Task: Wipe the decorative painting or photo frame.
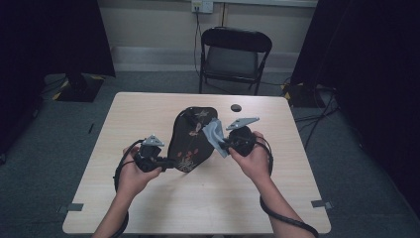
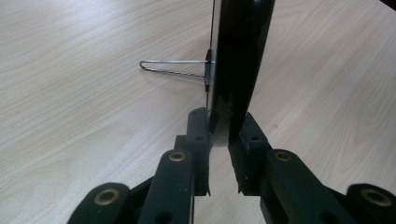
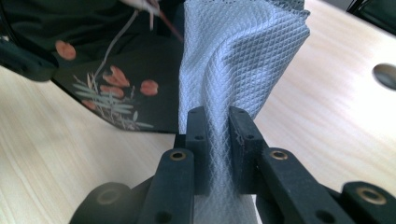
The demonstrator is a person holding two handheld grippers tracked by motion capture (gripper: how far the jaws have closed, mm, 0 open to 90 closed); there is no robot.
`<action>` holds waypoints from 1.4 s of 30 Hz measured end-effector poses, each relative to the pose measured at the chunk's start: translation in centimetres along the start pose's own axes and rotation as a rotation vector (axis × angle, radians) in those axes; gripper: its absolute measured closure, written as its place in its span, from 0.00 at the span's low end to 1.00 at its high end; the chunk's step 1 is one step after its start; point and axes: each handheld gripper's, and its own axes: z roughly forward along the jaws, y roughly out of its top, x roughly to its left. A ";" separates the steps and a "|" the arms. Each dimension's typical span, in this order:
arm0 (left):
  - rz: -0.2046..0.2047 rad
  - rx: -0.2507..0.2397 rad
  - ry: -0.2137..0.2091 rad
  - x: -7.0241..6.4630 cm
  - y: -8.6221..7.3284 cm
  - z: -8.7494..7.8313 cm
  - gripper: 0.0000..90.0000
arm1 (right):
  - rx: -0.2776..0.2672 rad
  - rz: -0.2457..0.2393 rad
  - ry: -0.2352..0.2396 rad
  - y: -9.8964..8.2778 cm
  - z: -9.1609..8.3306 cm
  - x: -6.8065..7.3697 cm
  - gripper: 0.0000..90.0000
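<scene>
1. Two grippers work mid-table: the left gripper (image 1: 166, 162) pinches a black flowered panel (image 1: 190, 141), upright, long axis running away from the person.
2. The right gripper (image 1: 224, 145) pinches a grey cloth (image 1: 214, 134) against the panel.
3. The left gripper view reveals a wire stand (image 2: 173, 67) behind the panel.

mirror (image 1: 190, 140) on table (image 1: 148, 114), cloth (image 1: 214, 135) at its right

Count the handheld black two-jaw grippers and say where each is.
2. The left black two-jaw gripper clamps the lower edge of the upright dark flowered panel. The right black two-jaw gripper pinches a grey woven cloth beside the panel's right side.
</scene>
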 end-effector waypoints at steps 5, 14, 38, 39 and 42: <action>0.000 -0.002 -0.002 0.0 0.0 0.0 0.87 | 0.021 0.010 0.010 -1.1 0.9 0.0 0.89; 0.001 0.000 0.000 0.0 0.0 0.0 0.87 | 0.087 0.035 0.028 -3.9 3.5 0.0 0.89; -0.007 -0.003 0.004 0.1 0.0 0.0 0.87 | 0.165 0.063 0.045 -7.7 4.5 0.0 0.89; -0.007 -0.003 0.004 0.1 0.0 0.0 0.87 | 0.165 0.063 0.045 -7.7 4.5 0.0 0.89; -0.007 -0.005 0.007 0.1 0.0 0.0 0.87 | 0.130 0.065 0.036 -6.8 3.1 -0.5 0.89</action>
